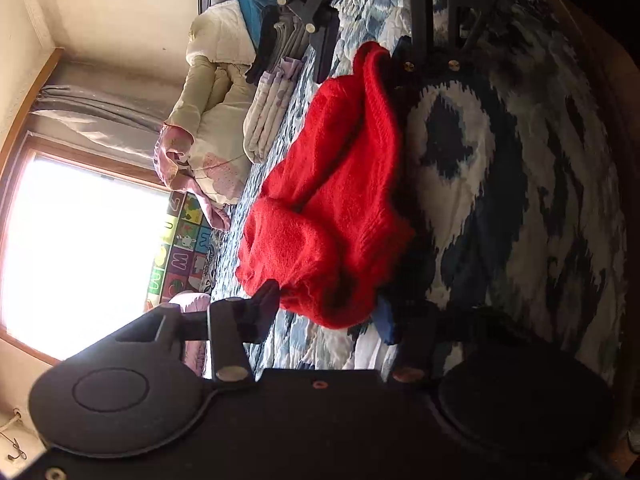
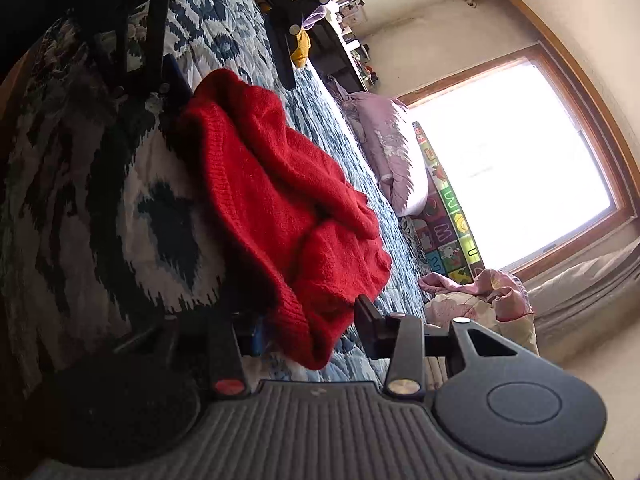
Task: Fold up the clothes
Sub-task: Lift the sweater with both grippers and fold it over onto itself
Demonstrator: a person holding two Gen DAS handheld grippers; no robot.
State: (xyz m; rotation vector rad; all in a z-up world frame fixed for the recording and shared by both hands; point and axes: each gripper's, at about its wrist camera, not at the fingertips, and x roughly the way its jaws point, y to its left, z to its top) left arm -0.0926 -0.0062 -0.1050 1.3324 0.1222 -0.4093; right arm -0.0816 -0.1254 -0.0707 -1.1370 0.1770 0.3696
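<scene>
A red knit sweater (image 1: 332, 184) (image 2: 280, 200) lies bunched on a blue-and-white patterned bedspread (image 1: 500, 184) (image 2: 100, 208). My left gripper (image 1: 328, 308) is open around one end of the sweater's ribbed hem, a fingertip (image 1: 268, 296) beside the knit on each side. My right gripper (image 2: 308, 320) is open around the other end in the same way. In each view the other gripper shows at the top: the right gripper (image 1: 364, 68) and the left gripper (image 2: 228, 84), each with a gap of bedspread between one finger and the sweater.
A cream quilt (image 1: 212, 120) and a stack of folded clothes (image 1: 268, 112) lie further up the bed. A lilac pillow (image 2: 392, 152), an alphabet play mat (image 2: 448, 220) and a bright window (image 2: 512, 160) are beyond. A cluttered dark shelf (image 2: 348, 40) stands at the bed's far side.
</scene>
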